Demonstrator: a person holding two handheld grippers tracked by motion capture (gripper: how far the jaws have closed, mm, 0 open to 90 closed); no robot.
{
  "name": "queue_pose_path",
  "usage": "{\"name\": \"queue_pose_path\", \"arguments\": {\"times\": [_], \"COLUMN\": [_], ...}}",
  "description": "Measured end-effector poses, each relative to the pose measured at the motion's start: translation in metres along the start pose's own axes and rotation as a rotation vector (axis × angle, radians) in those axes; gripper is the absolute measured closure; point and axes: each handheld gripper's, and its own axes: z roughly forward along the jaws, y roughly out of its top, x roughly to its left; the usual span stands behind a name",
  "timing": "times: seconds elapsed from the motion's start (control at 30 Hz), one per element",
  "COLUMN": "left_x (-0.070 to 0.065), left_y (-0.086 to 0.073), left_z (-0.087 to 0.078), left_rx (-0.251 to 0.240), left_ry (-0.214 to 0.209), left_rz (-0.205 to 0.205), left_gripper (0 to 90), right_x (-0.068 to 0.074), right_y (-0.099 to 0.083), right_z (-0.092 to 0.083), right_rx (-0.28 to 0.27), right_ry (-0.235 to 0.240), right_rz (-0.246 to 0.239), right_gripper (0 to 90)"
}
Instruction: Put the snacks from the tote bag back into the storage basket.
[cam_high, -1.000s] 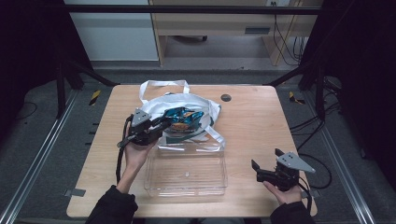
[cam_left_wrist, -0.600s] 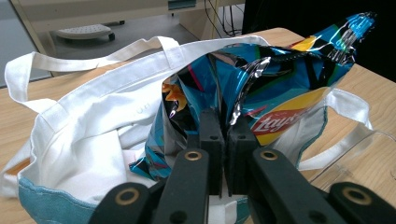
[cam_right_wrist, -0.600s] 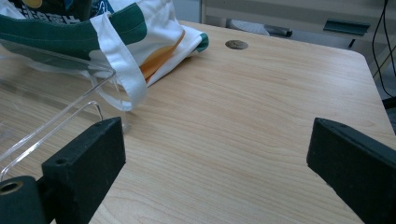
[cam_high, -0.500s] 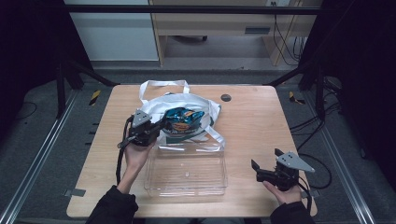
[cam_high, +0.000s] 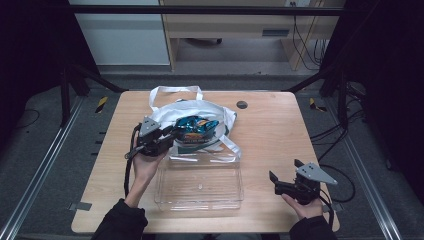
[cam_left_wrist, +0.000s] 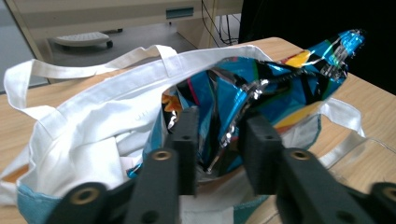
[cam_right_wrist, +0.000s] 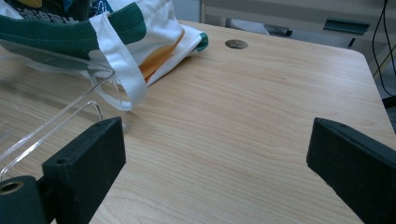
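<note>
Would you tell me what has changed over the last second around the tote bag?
The left gripper has just been opening its jaws; the blue snack bag lies between them at the tote bag mouth, apparently let go. The right gripper, open, and the clear tray stayed put.

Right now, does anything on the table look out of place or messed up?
Mostly the blue foil snack bag: it is crumpled and sticks halfway out of the white tote bag, between the left gripper jaws. One tote strap drapes over the clear tray rim.
</note>
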Motion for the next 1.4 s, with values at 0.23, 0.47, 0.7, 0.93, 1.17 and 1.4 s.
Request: {"name": "queue_pose_path", "arguments": {"times": [0.23, 0.47, 0.7, 0.93, 1.17, 1.4], "left_x": [-0.002, 0.000, -0.001, -0.003, -0.005, -0.013], "left_y": [0.004, 0.003, 0.002, 0.005, 0.012, 0.020], "left_z": [0.006, 0.010, 0.009, 0.001, -0.011, -0.021], "left_rx": [-0.012, 0.006, 0.005, -0.042, -0.096, -0.139], "left_ry": [-0.016, -0.028, -0.012, -0.024, -0.033, -0.048], "left_rz": [0.010, -0.004, -0.005, -0.058, -0.090, -0.080], "left_gripper": [66.0, 83.3, 88.0, 88.6, 89.0, 89.0], "right_x": [0.000, 0.000, 0.000, 0.000, 0.000, 0.000], "right_y": [0.000, 0.000, 0.000, 0.000, 0.000, 0.000], "right_z": [0.000, 0.000, 0.000, 0.000, -0.001, -0.001], "right_rx": [0.002, 0.002, 0.002, 0.005, 0.006, 0.004], "right_ry": [0.000, -0.001, -0.002, 0.001, 0.000, -0.001], "right_rz": [0.003, 0.000, 0.000, -0.002, -0.003, -0.005], "right_gripper": [4.9, 4.9, 4.9, 5.0, 5.0, 5.0]}}
